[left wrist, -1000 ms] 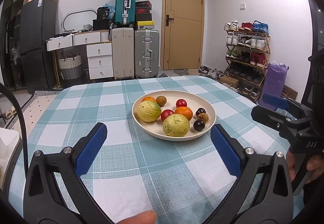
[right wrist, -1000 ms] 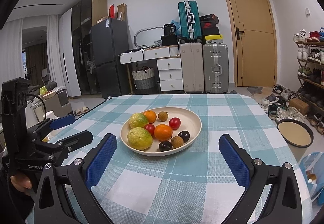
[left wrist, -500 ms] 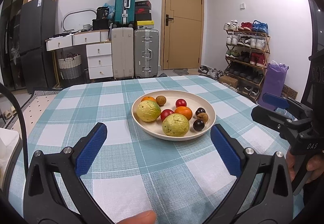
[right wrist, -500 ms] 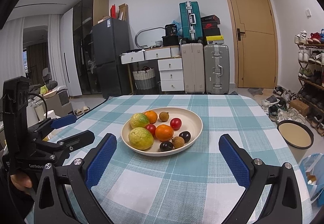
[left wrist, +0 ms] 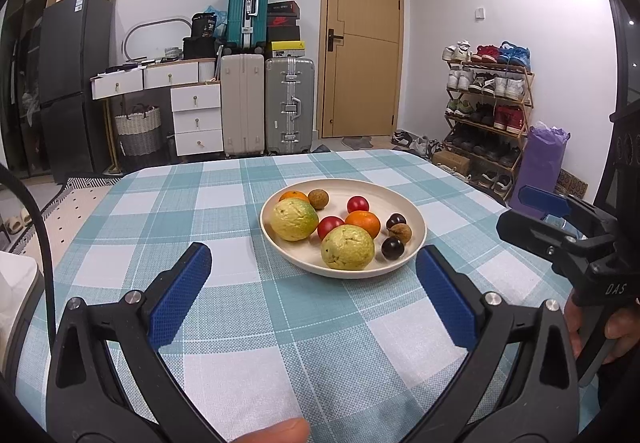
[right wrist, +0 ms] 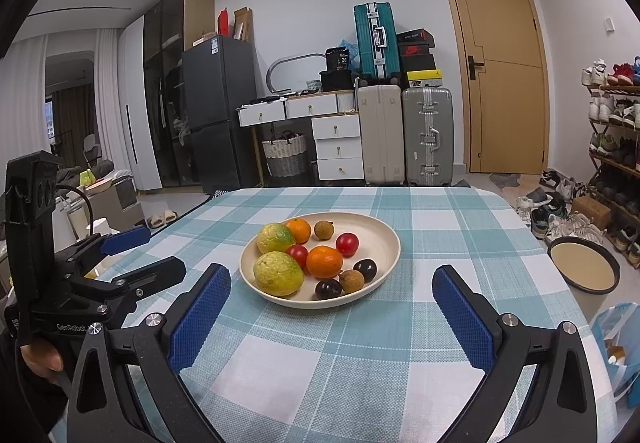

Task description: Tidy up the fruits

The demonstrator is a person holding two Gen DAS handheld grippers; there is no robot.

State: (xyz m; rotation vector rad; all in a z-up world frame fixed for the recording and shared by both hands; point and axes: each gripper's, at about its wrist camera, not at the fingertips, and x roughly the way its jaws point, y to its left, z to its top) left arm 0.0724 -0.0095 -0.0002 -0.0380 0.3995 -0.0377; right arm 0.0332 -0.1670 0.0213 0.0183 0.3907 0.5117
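Fruits all lie in one plate point(left wrist: 416, 239) on the checked table point(left wrist: 240, 303), and nothing lies on the cloth around it. Taking the plate as landmark and reading from its left side to its right in the left wrist view: two guavas point(left wrist: 295, 219), one at the left rim and one at the near rim; two oranges point(left wrist: 362, 223), one behind the left guava and one at the centre; two red tomatoes point(left wrist: 330, 227), near the centre; two brown longans point(left wrist: 318, 199), one at the far rim, one right of centre; two dark plums point(left wrist: 392, 247), toward the right rim. That makes ten pieces, two of each kind. The left gripper point(left wrist: 316, 279) hangs near the plate's near-left side, jaws spread wide and holding nothing; the right gripper point(right wrist: 332, 307) hangs at its near-right side, likewise spread and bare. As a judgement, this fits either fruit gathered in the plate and both claws drawn clear, or a mixed heap waiting to be sorted out by kind; the pictures do not settle which, so I name no next move.
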